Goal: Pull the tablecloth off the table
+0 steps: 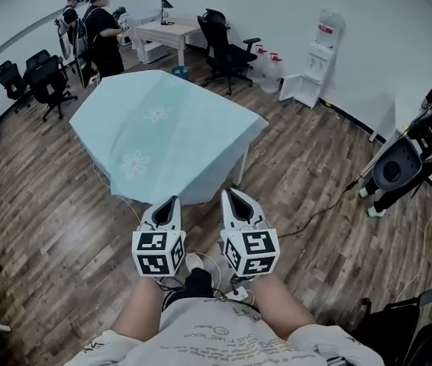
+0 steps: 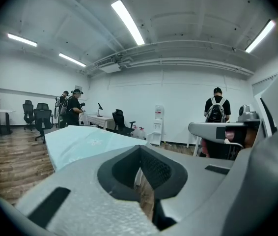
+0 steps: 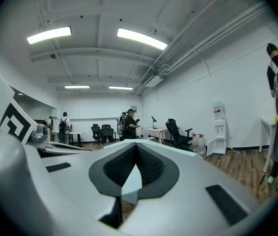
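Observation:
A pale blue tablecloth [image 1: 155, 132] with white flower prints covers a table in the middle of the room, hanging down over its edges. My left gripper [image 1: 173, 200] and right gripper [image 1: 227, 194] are held side by side just short of the cloth's near hanging edge, both shut and empty. In the left gripper view the tablecloth [image 2: 80, 142] lies ahead to the left beyond the closed jaws. The right gripper view shows the cloth [image 3: 134, 178] through the small gap under its closed jaws. A white table leg [image 1: 243, 166] shows at the near right corner.
Black office chairs [image 1: 227, 48] and a white desk [image 1: 166, 33] stand at the back, where two people [image 1: 101, 33] stand. A water dispenser [image 1: 315, 59] is at the back right with jugs beside it. A cable [image 1: 315, 216] runs across the wooden floor to a machine [image 1: 411, 162] on the right.

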`<state>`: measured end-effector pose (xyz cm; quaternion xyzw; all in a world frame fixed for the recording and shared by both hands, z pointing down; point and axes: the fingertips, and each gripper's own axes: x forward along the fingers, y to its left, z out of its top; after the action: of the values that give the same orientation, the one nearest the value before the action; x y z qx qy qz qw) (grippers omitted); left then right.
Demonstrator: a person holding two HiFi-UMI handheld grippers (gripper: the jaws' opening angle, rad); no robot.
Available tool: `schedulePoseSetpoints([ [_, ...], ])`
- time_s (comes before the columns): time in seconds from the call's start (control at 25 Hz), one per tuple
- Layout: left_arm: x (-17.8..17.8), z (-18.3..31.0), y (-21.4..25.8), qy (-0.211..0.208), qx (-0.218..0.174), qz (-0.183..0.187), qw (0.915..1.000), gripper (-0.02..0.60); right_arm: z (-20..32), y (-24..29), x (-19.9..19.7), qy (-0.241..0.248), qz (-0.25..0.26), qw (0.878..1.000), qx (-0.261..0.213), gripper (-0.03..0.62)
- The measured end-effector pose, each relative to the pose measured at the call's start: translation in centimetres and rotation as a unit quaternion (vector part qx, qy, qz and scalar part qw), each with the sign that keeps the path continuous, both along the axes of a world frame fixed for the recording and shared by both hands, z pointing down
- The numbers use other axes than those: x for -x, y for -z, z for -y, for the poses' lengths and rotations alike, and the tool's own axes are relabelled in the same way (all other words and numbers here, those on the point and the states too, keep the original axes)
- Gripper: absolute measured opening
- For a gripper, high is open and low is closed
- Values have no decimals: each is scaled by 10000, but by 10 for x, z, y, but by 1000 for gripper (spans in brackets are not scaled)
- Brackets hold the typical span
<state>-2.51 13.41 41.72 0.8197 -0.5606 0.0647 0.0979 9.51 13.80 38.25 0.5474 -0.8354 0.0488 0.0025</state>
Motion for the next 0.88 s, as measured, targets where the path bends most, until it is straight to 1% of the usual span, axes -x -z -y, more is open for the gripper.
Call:
schedulePoseSetpoints([
  [0.16,9,66,-8,-15,84,-60,9999,11,68,-5,9,-7,-97,9999,60,14],
  [0.32,28,137,0,47,84,-175,9998,11,137,2,23,16,-170,9998,57,14],
  [0.48,50,204,10,151,80,-234,9996,11,205,7,46,142,-224,9996,59,14],
  [0.56,61,226,11,204,104,-300,9993,11,230,8,57,212,-234,9995,69,14],
  [0.68,75,253,14,276,108,-515,9982,11,262,13,69,280,-226,9994,-6,14],
  [0.88,107,286,12,502,104,-482,9975,11,301,11,87,311,-213,9993,-25,14],
])
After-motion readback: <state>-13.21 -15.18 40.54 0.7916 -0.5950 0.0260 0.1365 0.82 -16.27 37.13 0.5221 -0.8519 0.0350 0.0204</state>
